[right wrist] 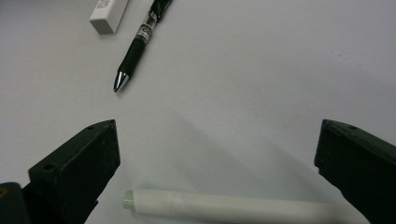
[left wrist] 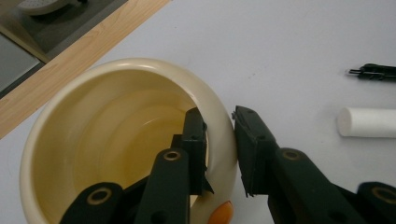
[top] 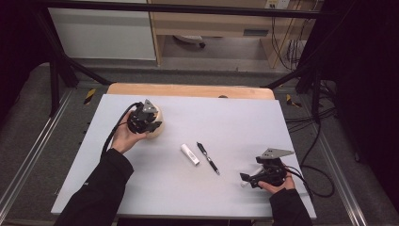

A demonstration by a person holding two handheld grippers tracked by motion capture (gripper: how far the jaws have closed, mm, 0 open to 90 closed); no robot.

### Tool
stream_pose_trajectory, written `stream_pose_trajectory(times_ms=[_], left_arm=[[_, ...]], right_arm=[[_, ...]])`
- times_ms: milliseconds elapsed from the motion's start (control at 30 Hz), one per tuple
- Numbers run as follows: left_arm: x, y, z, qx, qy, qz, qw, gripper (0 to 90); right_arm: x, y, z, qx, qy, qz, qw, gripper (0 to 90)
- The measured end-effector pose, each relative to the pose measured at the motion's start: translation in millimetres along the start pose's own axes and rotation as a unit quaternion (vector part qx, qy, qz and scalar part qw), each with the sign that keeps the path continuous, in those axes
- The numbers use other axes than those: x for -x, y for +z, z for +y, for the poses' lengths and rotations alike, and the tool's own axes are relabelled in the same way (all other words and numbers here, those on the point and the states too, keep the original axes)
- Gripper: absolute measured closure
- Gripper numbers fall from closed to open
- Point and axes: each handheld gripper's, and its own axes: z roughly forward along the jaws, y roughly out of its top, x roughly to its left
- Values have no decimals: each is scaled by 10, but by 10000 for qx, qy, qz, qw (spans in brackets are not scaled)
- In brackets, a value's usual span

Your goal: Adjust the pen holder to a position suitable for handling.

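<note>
Your left gripper (top: 149,123) is in the upper left part of the high view, at the cream bowl (top: 156,123) that stands on the white worktop (top: 226,122) near its far edge. In the left gripper view the bowl (left wrist: 93,140) takes the left half of the frame, and your gripper (left wrist: 219,140) has one jaw inside the bowl and the other jaw outside, so the jaws are narrow and clamp the wall at the rim. An orange mark (left wrist: 220,213) shows on the outside of the bowl at the bottom of that frame. Your right gripper (top: 251,179) is in the lower right of the high view, low over the worktop. In the right gripper view its jaws stand wide apart, and a white pen (right wrist: 233,205) lies across the bottom of the frame between them, not touched by them as far as you can see. In the middle of the high view a white eraser (top: 189,154) and a black pen (top: 208,158) lie just beside each other, well apart from both of your hands.
</note>
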Motion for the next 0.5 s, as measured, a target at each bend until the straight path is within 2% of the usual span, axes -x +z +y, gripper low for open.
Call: stream_pose_trajectory(times_ms=[267, 500], left_arm=[[201, -117, 49, 77, 145, -308, 9994, 742], [384, -113, 88, 98, 257, -522, 9983, 742]], right_arm=[[-7, 2, 3, -14, 21, -11, 10000, 8], [-7, 3, 3, -19, 12, -8, 10000, 8]])
